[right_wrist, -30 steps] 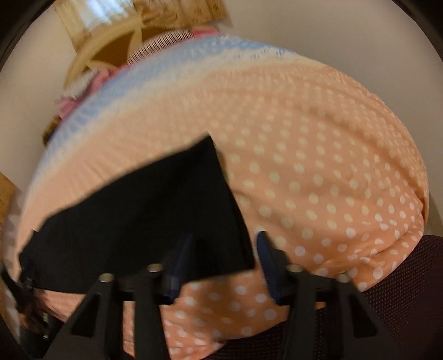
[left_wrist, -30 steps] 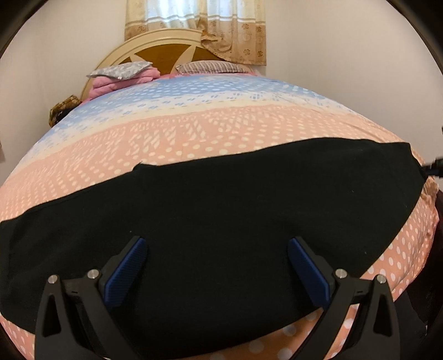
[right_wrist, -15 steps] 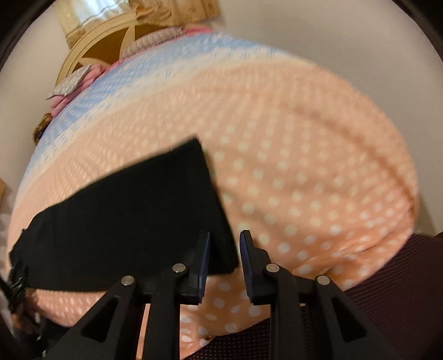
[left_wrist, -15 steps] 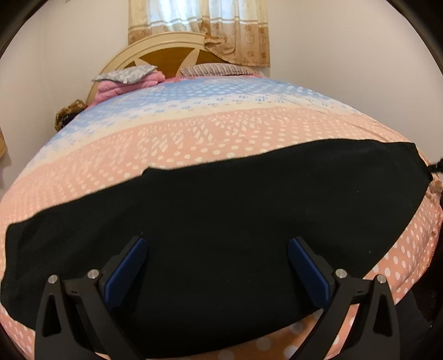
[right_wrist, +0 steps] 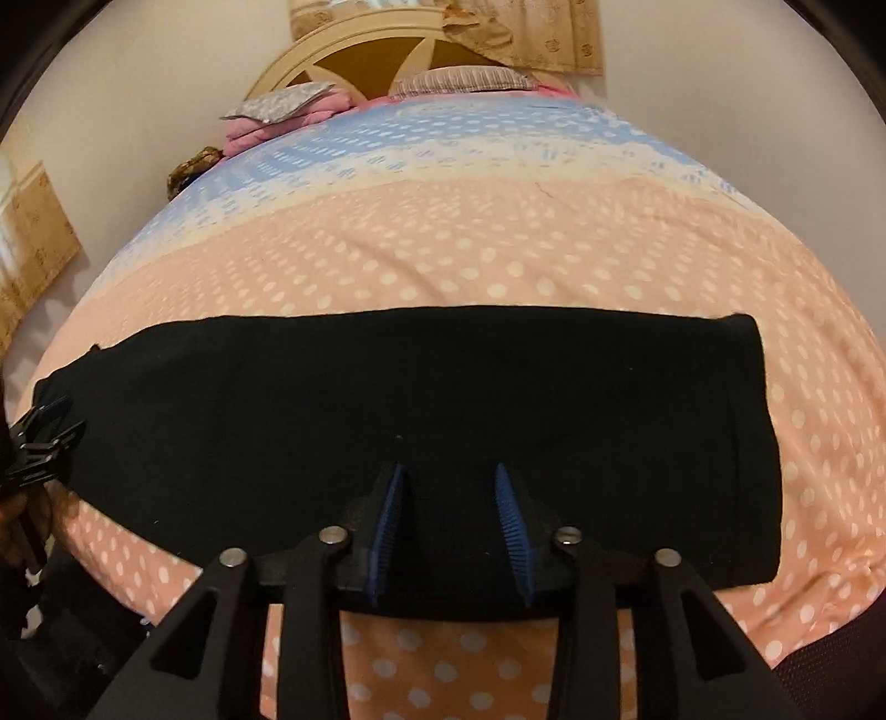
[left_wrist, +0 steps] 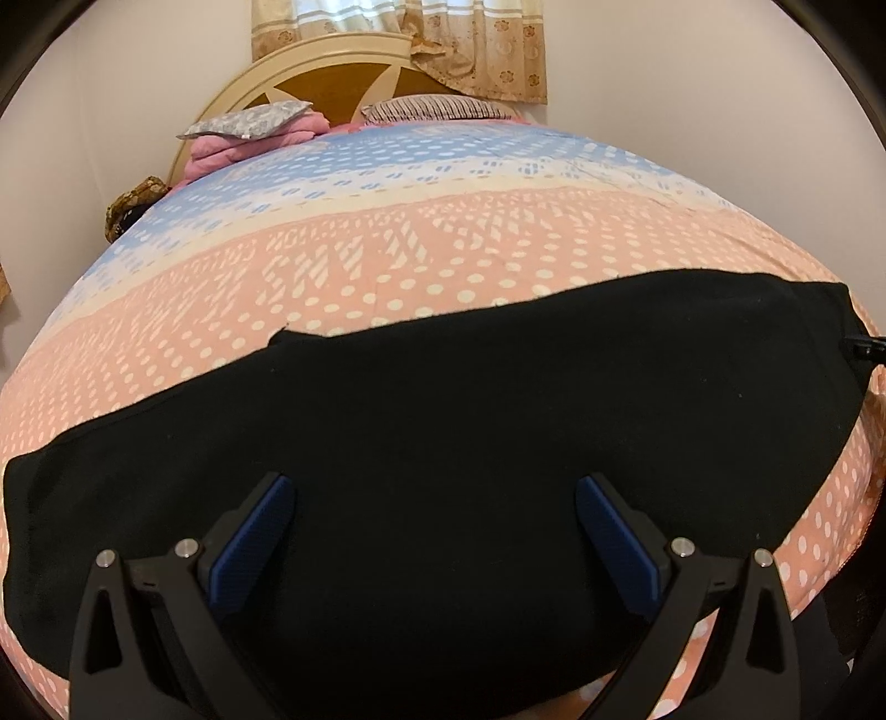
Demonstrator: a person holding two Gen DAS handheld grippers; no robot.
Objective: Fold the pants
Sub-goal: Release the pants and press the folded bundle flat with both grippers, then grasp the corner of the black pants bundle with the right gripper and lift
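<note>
The black pants [right_wrist: 421, 421] lie flat as a long band across the near part of the bed [right_wrist: 498, 249]. The left hand-held gripper [left_wrist: 432, 531] hovers wide, empty; the right hand-held gripper [right_wrist: 448, 526], narrow, is opening with nothing between its pads. Pinching only the top layer would likely skew the fold.

Home bedroom. Bed fills both views, bedsheet [left_wrist: 387, 260] peach with white polka dots, shading to blue band toward 12 o'clock. Arched cream-and-brown headboard [left_wrist: 332, 72] at 12 o'clock against plain pale wall [left_wrist: 692, 83]. Striped pillow [left_wrist: 437, 108] beside folded pink blanket [left_wrist: 232, 147] with grey patterned cushion [left_wrist: 243, 119] on top — all at head of bed. Floral beige curtain [left_wrist: 476, 50] hangs behind headboard, at 12 to 1 o'clock — daylight through it.
</note>
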